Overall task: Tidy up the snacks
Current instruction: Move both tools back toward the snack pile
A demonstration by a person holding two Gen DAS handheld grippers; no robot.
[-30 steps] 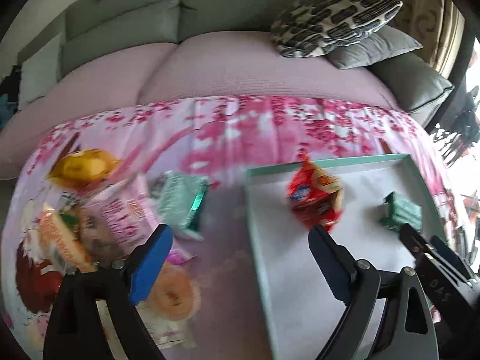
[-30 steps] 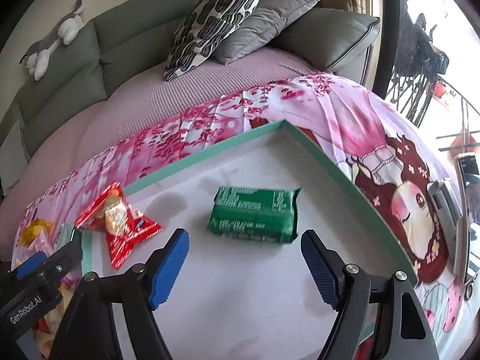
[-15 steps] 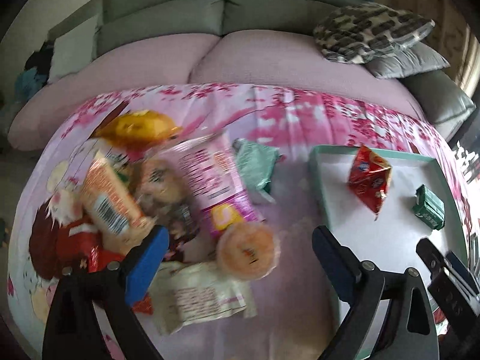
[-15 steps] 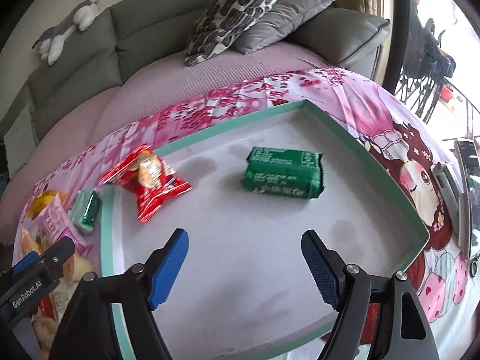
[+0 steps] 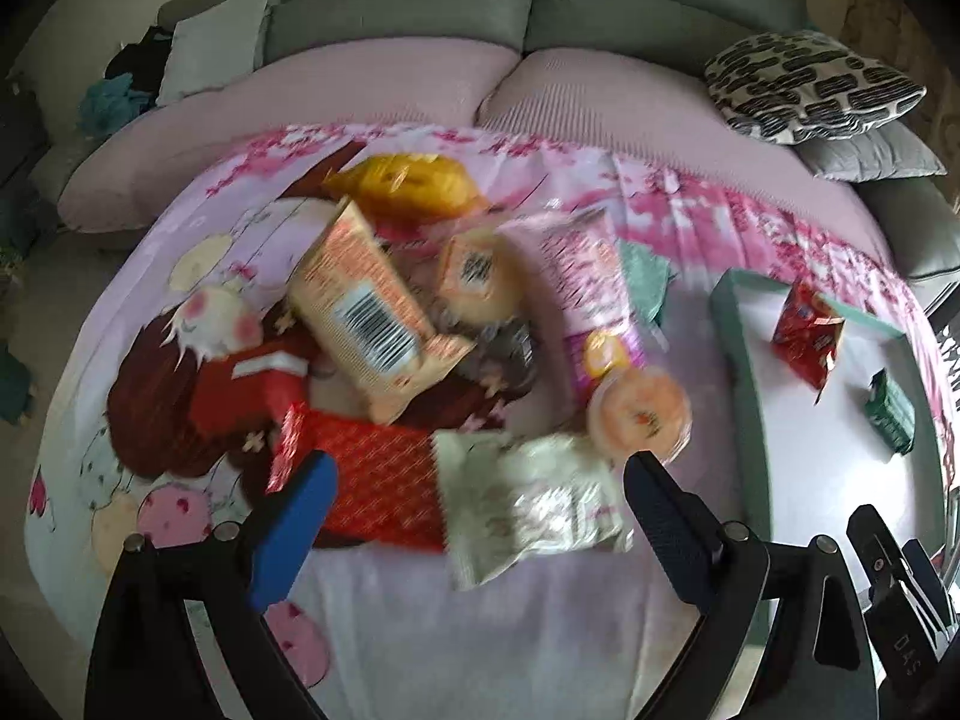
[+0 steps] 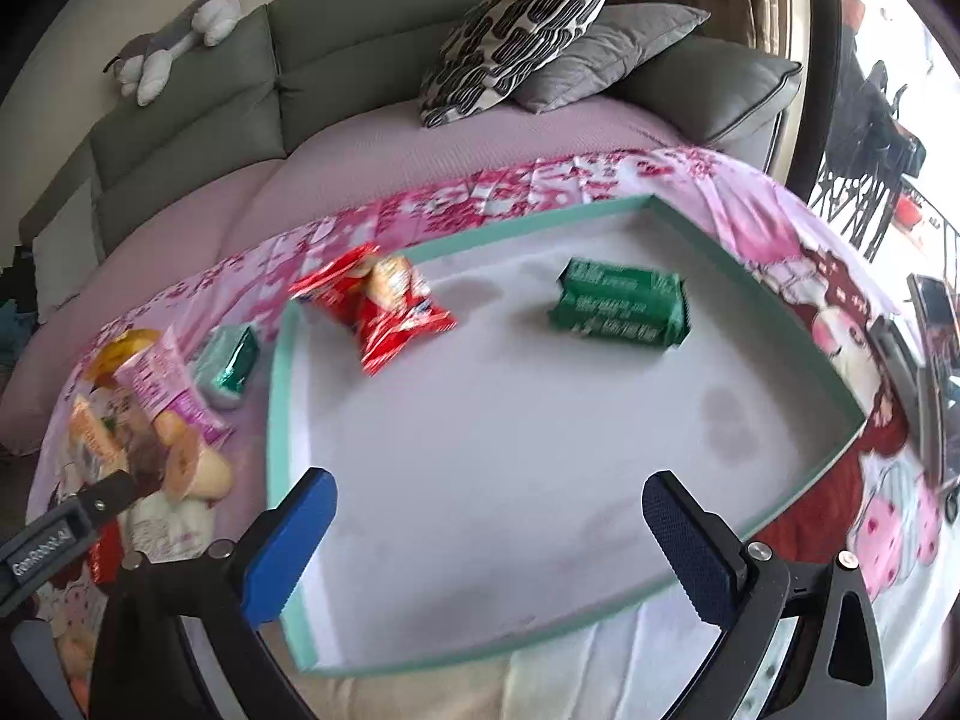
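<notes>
Fetch step: my left claw (image 5: 474,498) is spread, empty, over the snack pile; white pouch (image 5: 534,504) sits between its fingers. Right claw (image 6: 489,525) is opening, empty, above the tray (image 6: 279,372). Next: drop, pinch pouch.

Soft daylight is coming in from the blown-out window (image 6: 888,120) at the right, leaving only faint shadows under the packets. Motion blur is smearing the snack pile (image 5: 480,360) in the left wrist view. Fisheye bending is curving the sofa (image 6: 336,60), and dark vignetting is closing the corners.
</notes>
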